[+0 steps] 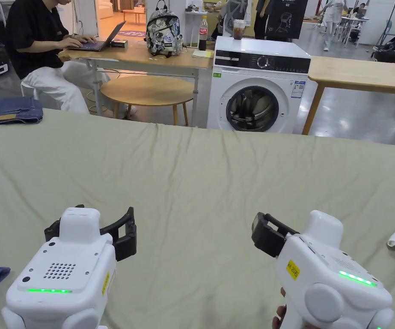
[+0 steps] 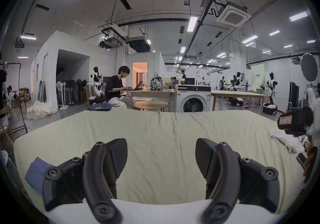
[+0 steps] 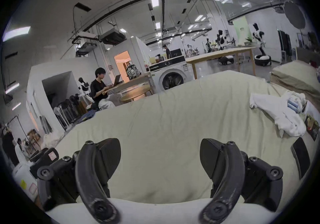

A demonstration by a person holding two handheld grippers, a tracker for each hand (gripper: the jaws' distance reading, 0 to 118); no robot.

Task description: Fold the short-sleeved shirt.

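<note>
Two handheld grippers held low and side by side, both with jaws apart and empty.

The left gripper sits at the near left in the head view, its white body pointing away from the person and its black jaws angled a little to the right. In its own camera view the left gripper has a wide gap between its two jaws, with nothing between them. The right gripper sits at the near right, level with the left and well apart from it, its jaws turned slightly left. The right gripper likewise has its jaws spread wide and grips nothing. Fingertips of the holding hand peek out beneath its white body.
</note>
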